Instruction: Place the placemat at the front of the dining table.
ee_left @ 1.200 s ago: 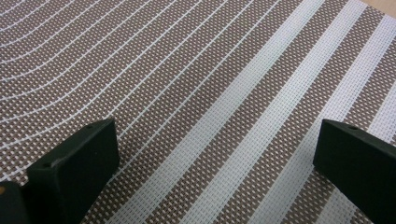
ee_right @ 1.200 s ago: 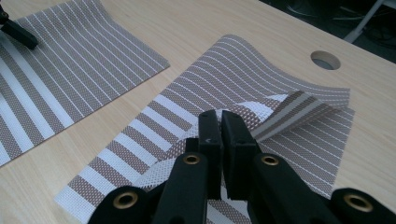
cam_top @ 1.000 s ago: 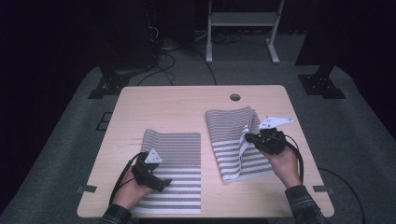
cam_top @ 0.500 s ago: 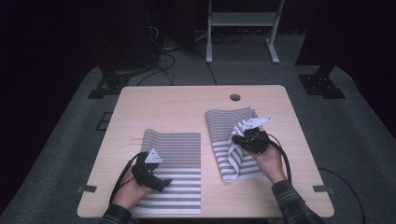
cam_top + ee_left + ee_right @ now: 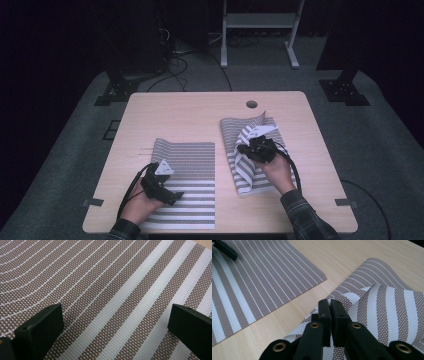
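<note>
Two brown-and-white striped placemats lie on the wooden table [image 5: 190, 115]. The left placemat [image 5: 192, 160] [image 5: 112, 277] [image 5: 262, 277] is spread flat. My left gripper [image 5: 172, 196] [image 5: 115, 325] rests low over its near part, jaws wide open with bare weave between them. The right placemat [image 5: 247, 175] [image 5: 392, 305] is partly folded, its right edge lifted and turned over toward the left. My right gripper [image 5: 246, 147] [image 5: 329, 305] sits above that fold, shut on the lifted edge, and the mat's weave shows just under the closed jaws.
A round cable hole [image 5: 251, 104] sits near the table's far edge. Bare wood runs between the two mats [image 5: 294, 312]. Behind the table stand a white metal frame [image 5: 255, 30] and dark stands on grey carpet.
My right gripper has moved left and a little down, carrying the right mat's edge further over itself. The left gripper has stayed where it was.
</note>
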`<state>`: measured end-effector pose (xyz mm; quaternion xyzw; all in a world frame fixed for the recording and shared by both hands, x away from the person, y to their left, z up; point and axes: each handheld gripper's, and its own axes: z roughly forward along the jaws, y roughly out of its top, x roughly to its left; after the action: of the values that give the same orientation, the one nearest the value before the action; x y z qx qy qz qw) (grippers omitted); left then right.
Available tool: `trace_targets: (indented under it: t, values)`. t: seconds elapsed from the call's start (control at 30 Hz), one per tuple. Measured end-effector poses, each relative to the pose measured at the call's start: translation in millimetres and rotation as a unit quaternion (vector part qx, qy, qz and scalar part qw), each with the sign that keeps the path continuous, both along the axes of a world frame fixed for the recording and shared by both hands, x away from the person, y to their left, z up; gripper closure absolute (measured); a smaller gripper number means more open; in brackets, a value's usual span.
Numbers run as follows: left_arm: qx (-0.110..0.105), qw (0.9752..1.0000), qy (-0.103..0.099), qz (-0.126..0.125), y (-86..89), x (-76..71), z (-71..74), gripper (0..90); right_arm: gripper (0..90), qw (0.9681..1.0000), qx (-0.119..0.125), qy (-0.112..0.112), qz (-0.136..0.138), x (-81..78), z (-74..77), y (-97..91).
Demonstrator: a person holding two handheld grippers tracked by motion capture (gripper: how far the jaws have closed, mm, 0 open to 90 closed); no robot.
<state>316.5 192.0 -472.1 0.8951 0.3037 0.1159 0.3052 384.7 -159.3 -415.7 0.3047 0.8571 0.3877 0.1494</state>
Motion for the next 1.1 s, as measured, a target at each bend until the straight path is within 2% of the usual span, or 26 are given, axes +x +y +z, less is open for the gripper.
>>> trace_targets:
  t: [0.63,1.1]
  values:
    - [-0.001,1.0000,0.000,0.000,0.1,-0.1,-0.1,0.0,87.0,0.9995,-0.003,-0.003,0.030,-1.6,1.2,28.2]
    - [-0.001,1.0000,0.000,0.000,0.1,-0.1,-0.1,0.0,86.9,0.9989,0.004,-0.006,0.046,-0.8,5.2,49.0]
